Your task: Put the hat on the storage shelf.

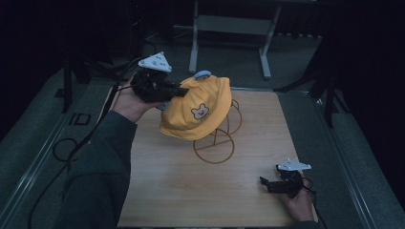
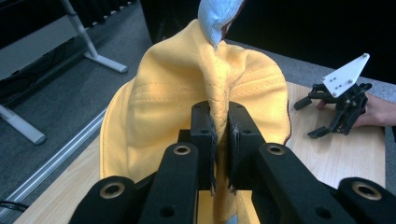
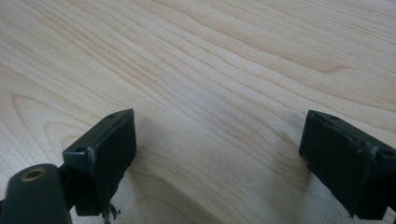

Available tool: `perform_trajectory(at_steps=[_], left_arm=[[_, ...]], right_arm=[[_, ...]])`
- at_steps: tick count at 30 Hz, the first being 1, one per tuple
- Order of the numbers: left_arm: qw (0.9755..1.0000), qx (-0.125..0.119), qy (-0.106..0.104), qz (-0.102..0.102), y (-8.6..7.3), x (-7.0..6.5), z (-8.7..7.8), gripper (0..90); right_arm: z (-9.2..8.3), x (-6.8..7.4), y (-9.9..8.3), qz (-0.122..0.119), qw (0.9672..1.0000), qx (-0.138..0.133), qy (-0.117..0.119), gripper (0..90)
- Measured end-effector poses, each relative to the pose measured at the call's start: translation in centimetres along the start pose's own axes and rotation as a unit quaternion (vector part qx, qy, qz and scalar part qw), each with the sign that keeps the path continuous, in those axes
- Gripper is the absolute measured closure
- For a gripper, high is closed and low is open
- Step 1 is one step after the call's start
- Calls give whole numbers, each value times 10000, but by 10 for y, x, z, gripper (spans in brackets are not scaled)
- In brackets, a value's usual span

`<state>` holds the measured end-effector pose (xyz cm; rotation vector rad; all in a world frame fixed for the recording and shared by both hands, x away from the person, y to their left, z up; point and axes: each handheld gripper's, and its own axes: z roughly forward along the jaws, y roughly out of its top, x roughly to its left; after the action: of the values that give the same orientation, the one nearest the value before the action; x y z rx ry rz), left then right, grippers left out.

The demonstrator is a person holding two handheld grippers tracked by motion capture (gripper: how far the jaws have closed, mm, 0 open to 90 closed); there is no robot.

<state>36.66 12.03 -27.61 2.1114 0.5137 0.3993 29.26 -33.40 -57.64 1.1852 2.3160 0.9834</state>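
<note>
A yellow hat [image 1: 198, 109] sits over a wire stand [image 1: 217, 143] at the table's [image 1: 191, 200] centre, its fold clamped in the left gripper [image 2: 219, 135] at ten o'clock. The right gripper [image 1: 270, 183], at four o'clock, rests with jaws apart. Lifting straight upward should likely keep the brim from snagging the wire.

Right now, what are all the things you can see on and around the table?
hat: one, yellow with a little bear face and a pale blue ear, on the wire stand
wire stand: one, brownish rings, middle of the table
table: one, light wood
metal frame: one, grey, on the floor behind the table
left gripper: one, black, shut on a fold of the hat
right gripper: one, black, open, low over the table's near right corner
</note>
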Motion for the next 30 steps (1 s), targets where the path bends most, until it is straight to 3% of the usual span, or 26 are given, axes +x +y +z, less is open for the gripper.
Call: perform_trajectory(at_steps=[11,22,30], left_arm=[[9997,191,-52,113,10,-3,19,827],[9996,279,-80,56,20,1,38,812],[9993,352,87,102,25,1,58,788]], right_arm=[[0,0,0,7,10000,2,1,108],[0,0,0,6,10000,-5,0,109],[0,0,0,-1,10000,-7,7,109]])
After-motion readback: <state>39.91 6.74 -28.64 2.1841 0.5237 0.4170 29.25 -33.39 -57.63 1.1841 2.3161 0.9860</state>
